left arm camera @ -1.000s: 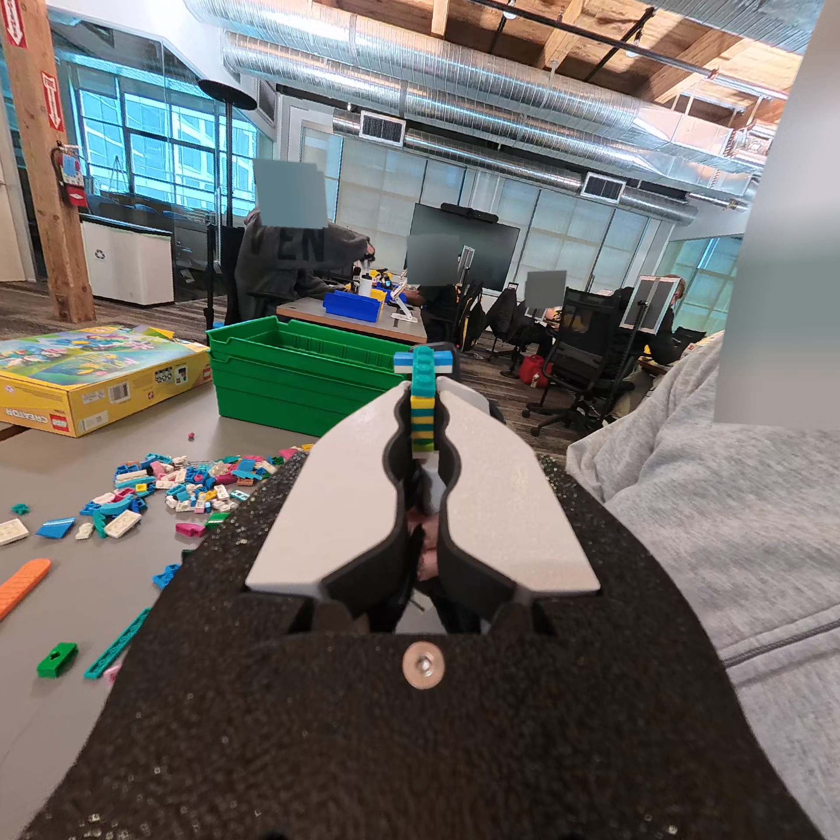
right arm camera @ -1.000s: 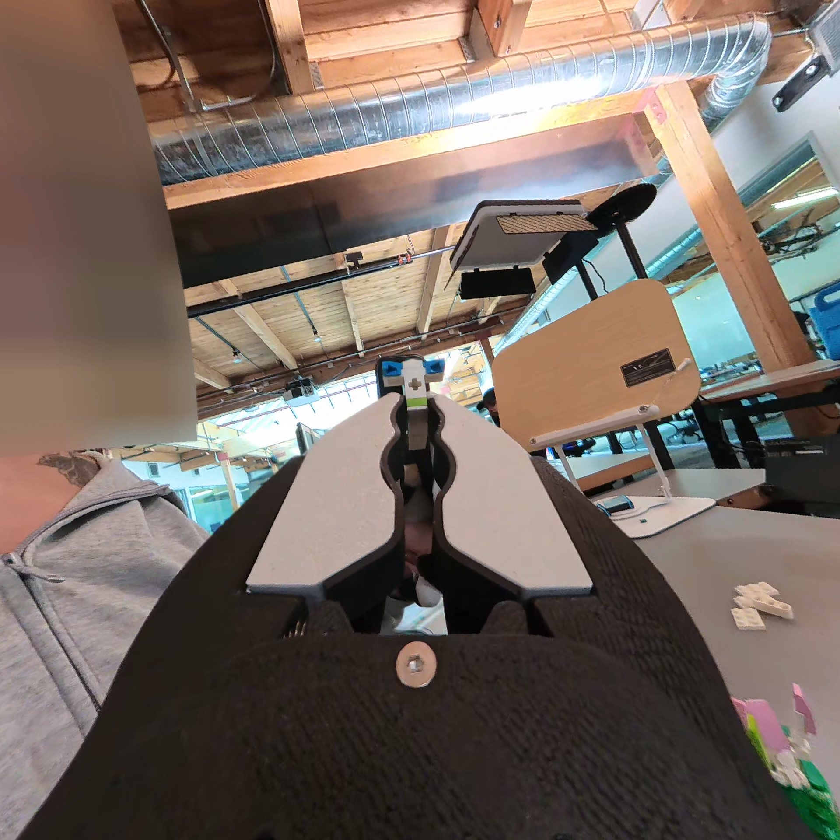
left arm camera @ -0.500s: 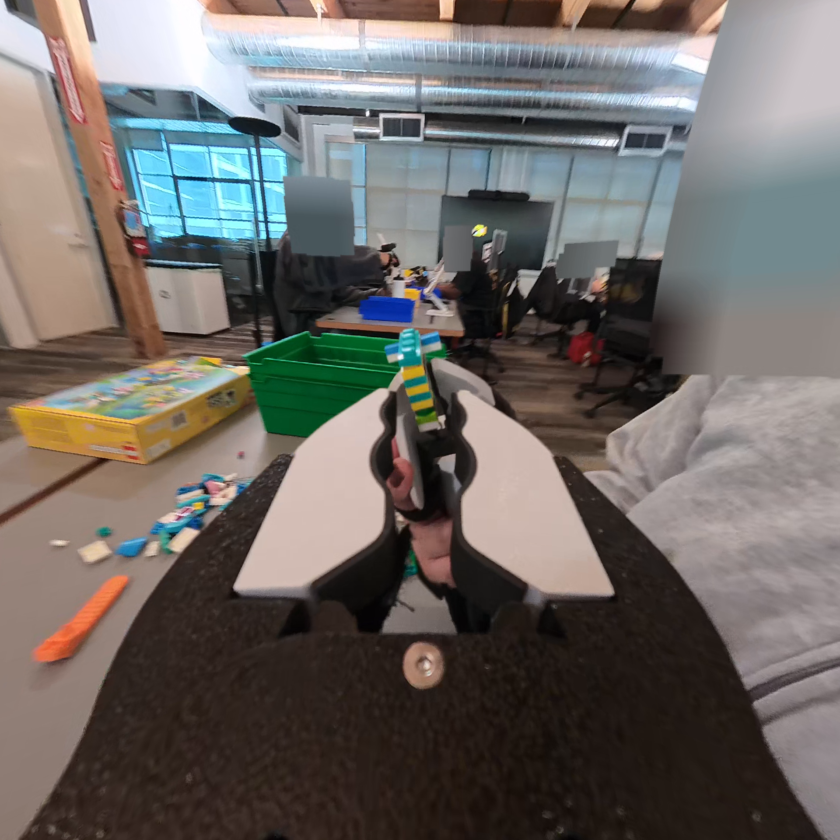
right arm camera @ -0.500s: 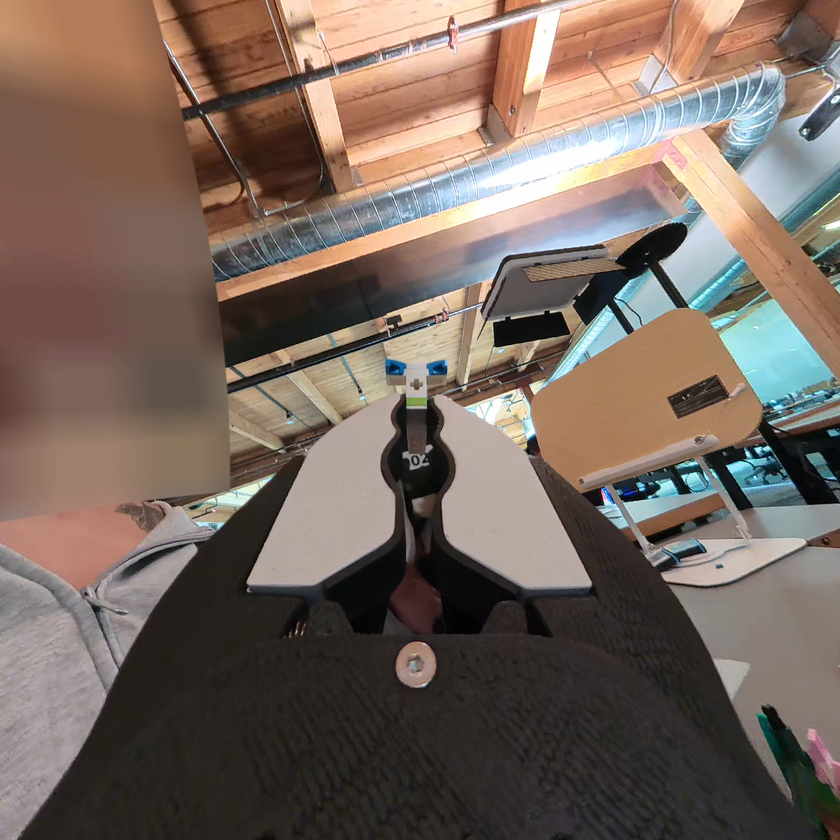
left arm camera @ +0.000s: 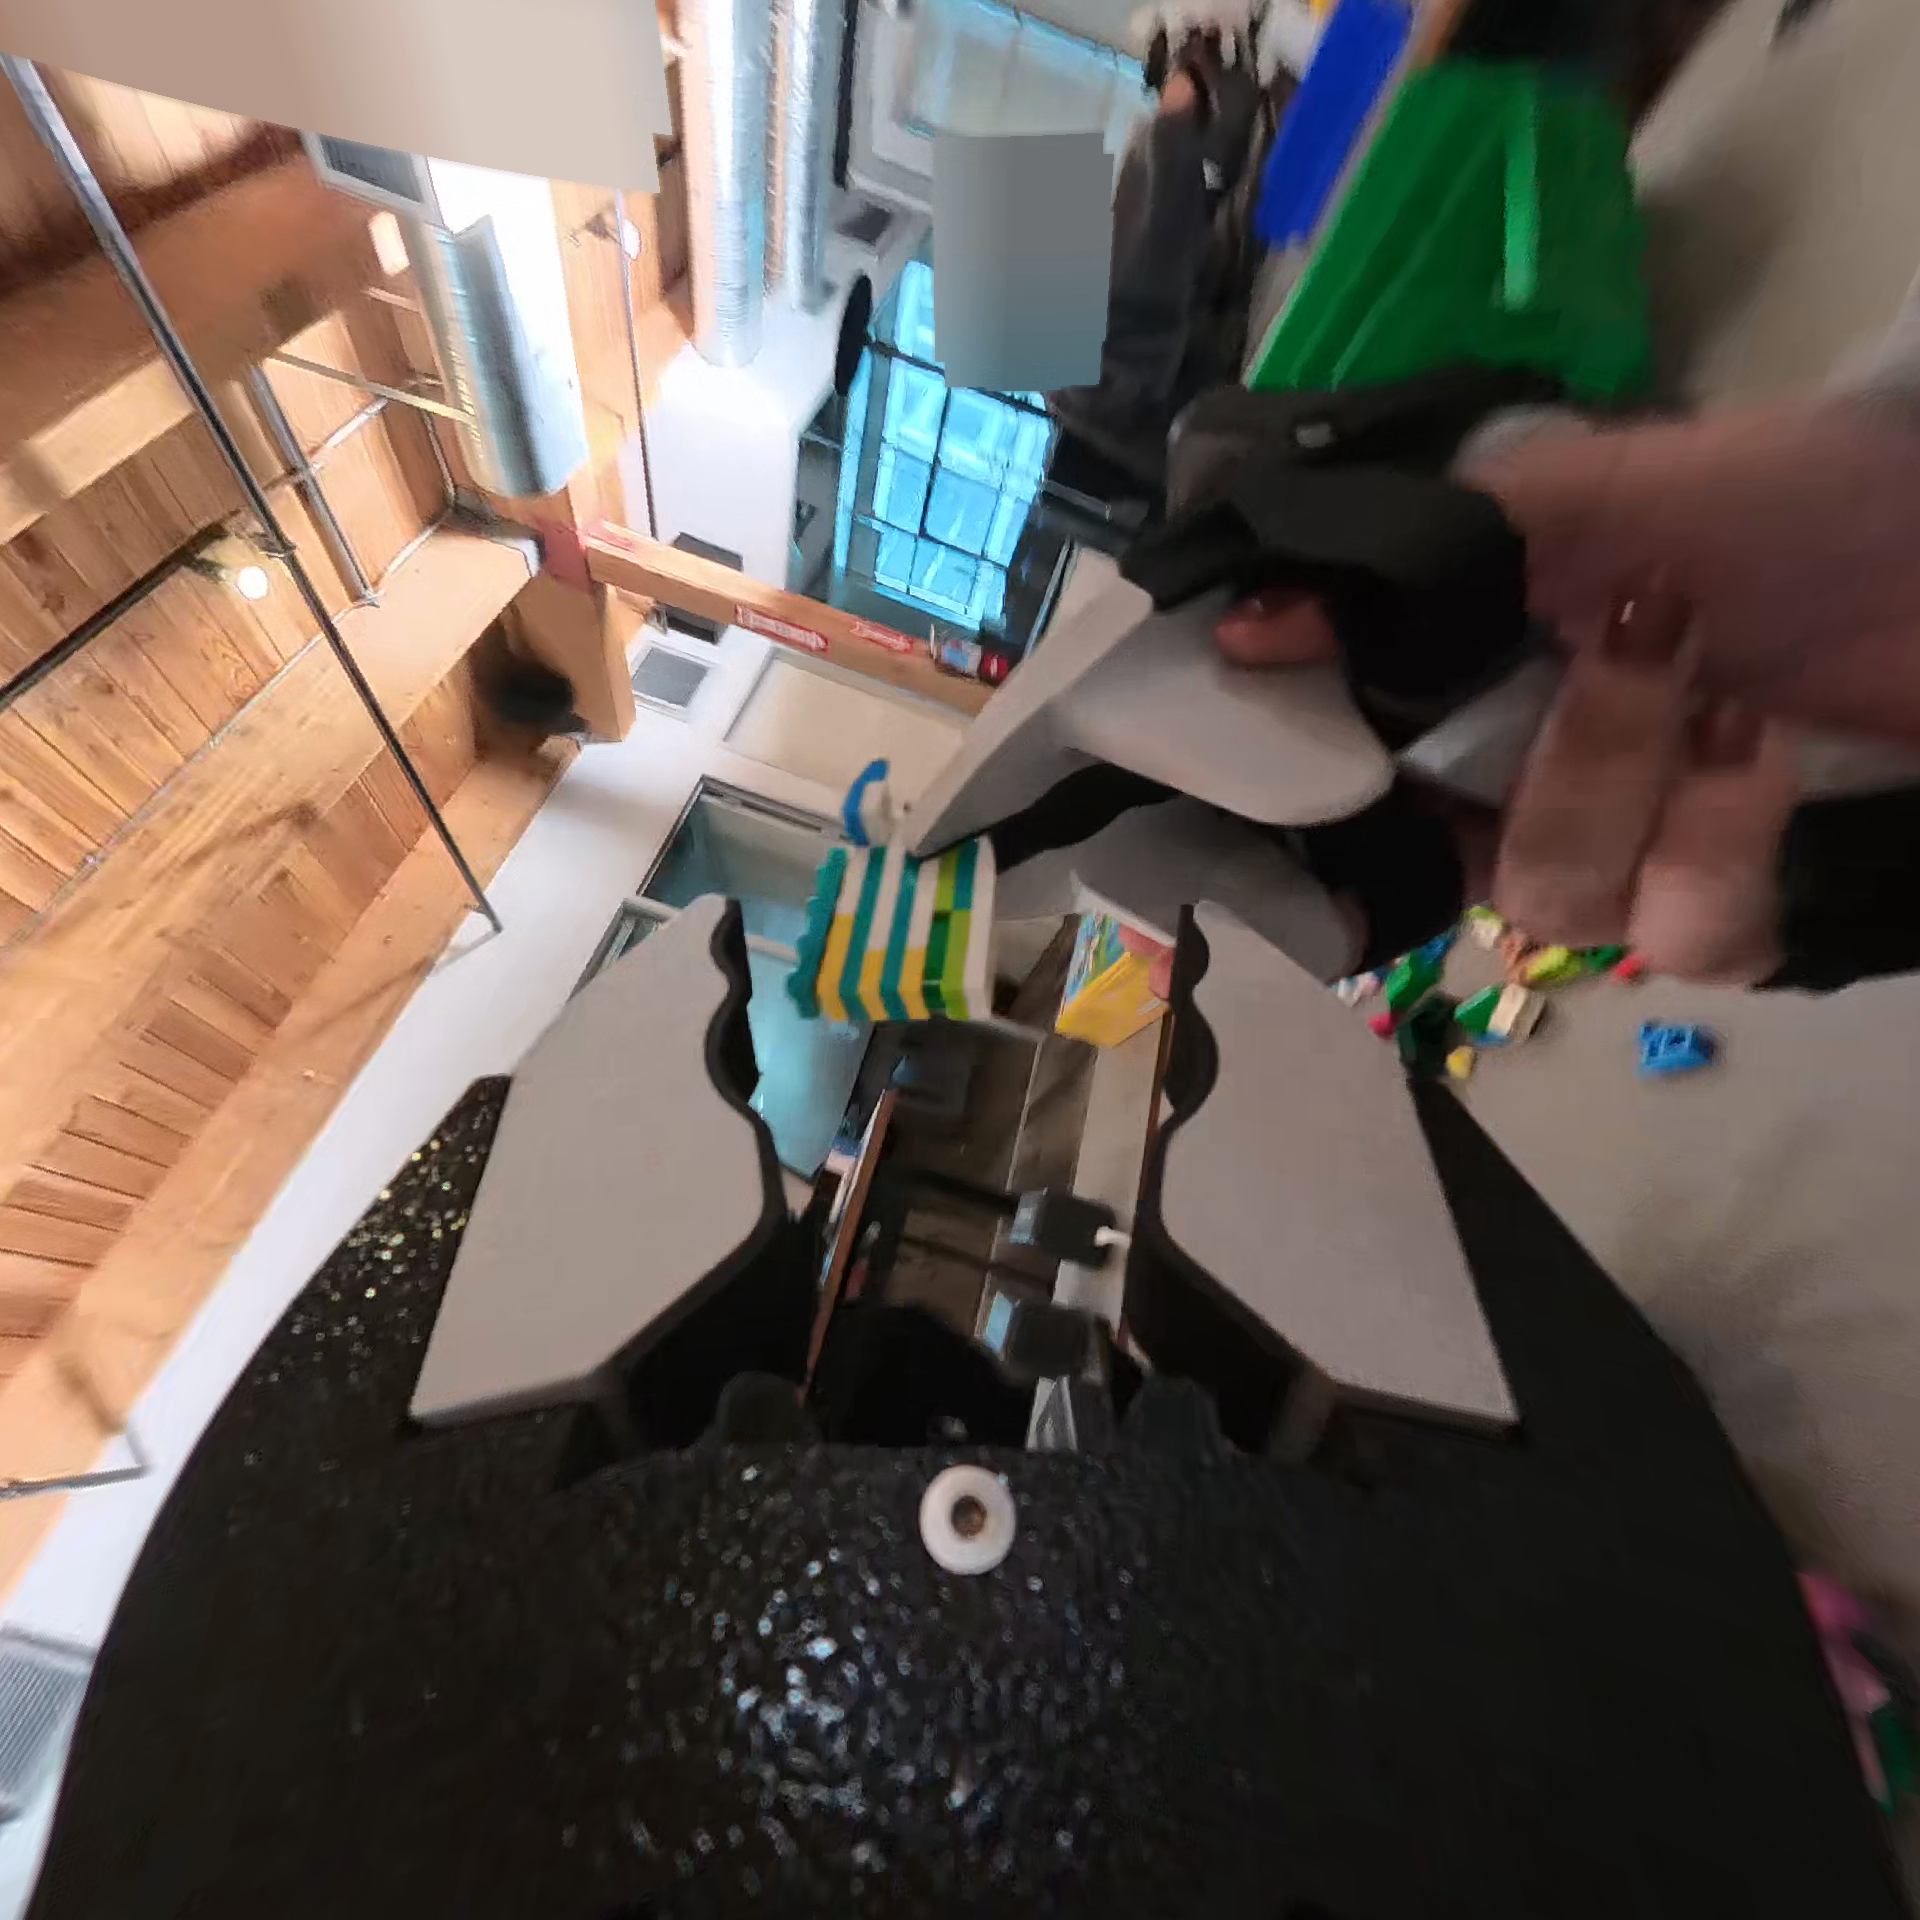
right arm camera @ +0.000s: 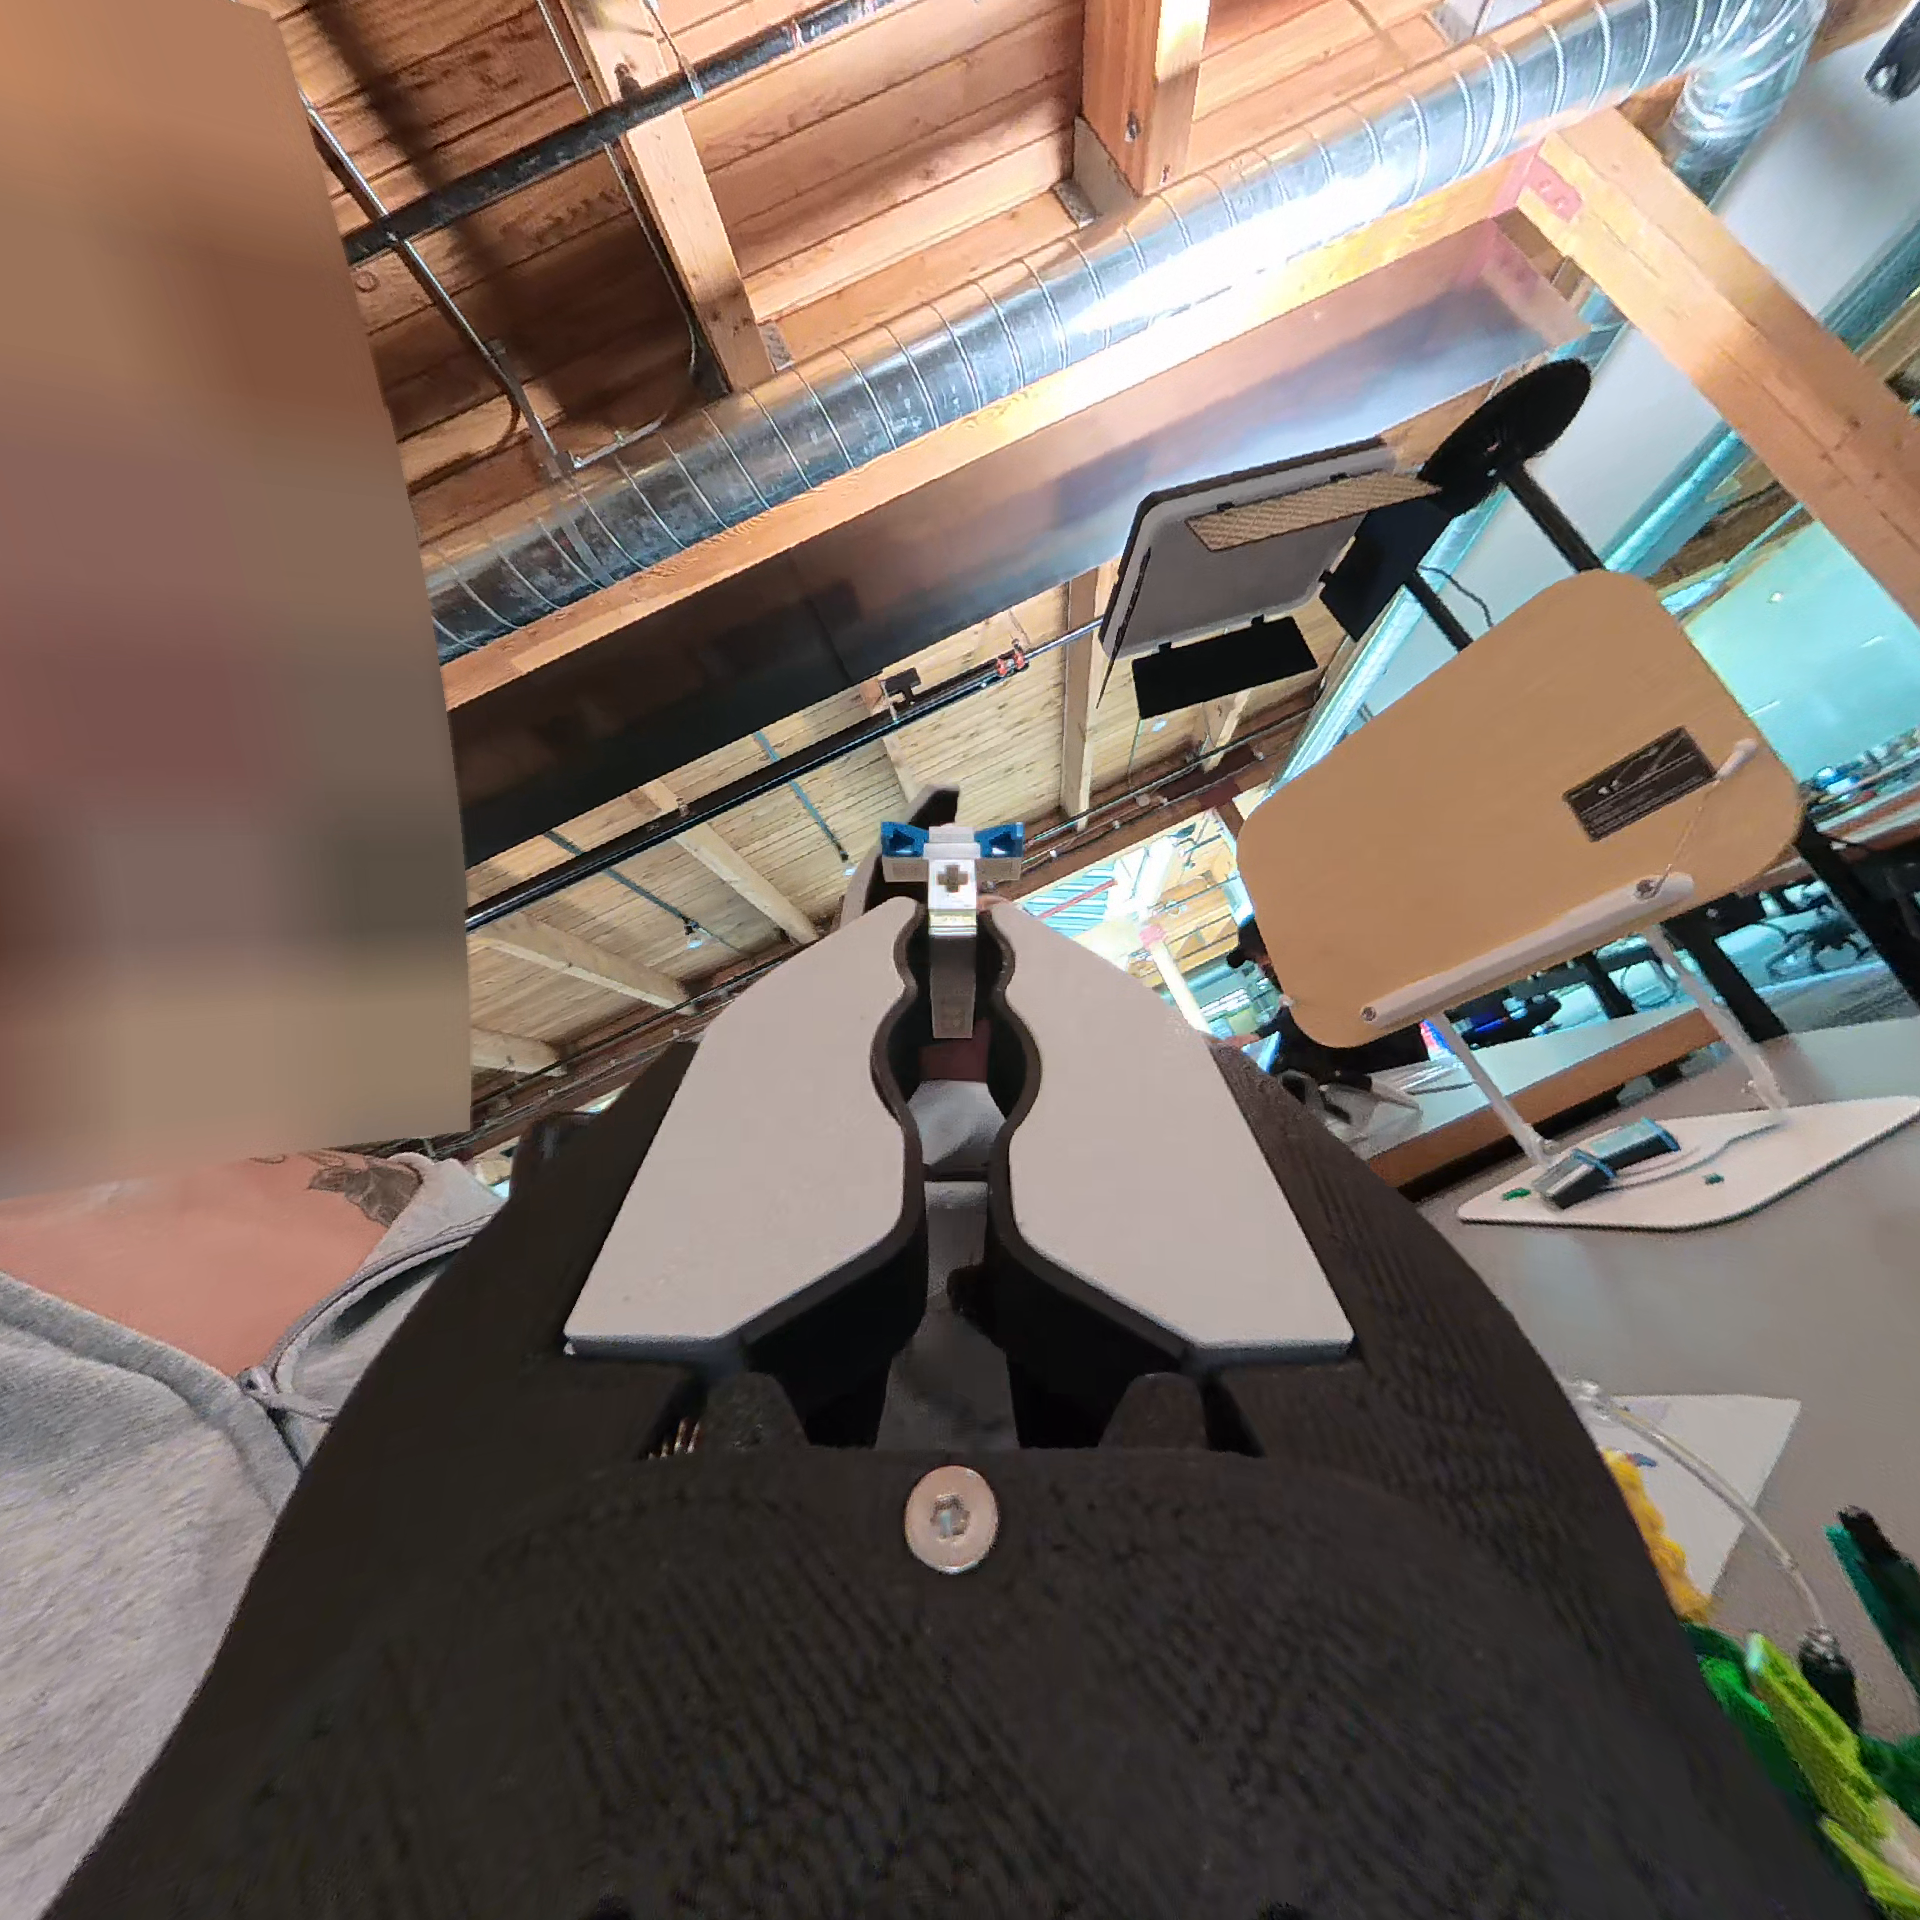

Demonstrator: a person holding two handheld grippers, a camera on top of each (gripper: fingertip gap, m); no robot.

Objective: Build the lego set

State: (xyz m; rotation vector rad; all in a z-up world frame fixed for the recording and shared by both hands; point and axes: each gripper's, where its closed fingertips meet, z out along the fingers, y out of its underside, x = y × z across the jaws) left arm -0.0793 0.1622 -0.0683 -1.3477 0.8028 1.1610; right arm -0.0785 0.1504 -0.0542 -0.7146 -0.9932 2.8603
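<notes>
A small brick assembly striped teal, yellow, white and green, with a blue and white top, (left arm camera: 896,935) hangs in the air. In the left wrist view my left gripper (left arm camera: 951,925) is wide open. The assembly sits between its fingers (left arm camera: 644,1039) with a gap on each side. My right gripper (left arm camera: 940,831) comes in from the upper right and pinches the assembly's green and white end. In the right wrist view my right gripper (right arm camera: 951,920) is shut on the assembly (right arm camera: 951,883), seen edge-on, with its blue and white top sticking out past the tips.
Loose bricks (left arm camera: 1475,1003) lie on the grey table (left arm camera: 1714,1195), with a yellow box (left arm camera: 1112,997) and green bins (left arm camera: 1455,229) beyond. A hand (left arm camera: 1714,675) holds the right gripper. A wooden stand on a white base (right arm camera: 1507,831) and green bricks (right arm camera: 1818,1766) are to the right. The grippers are tip to tip, or close to it.
My left gripper opened wide and let go of the striped assembly, and its view rolled sideways. My right gripper stayed shut on the assembly and now holds it alone.
</notes>
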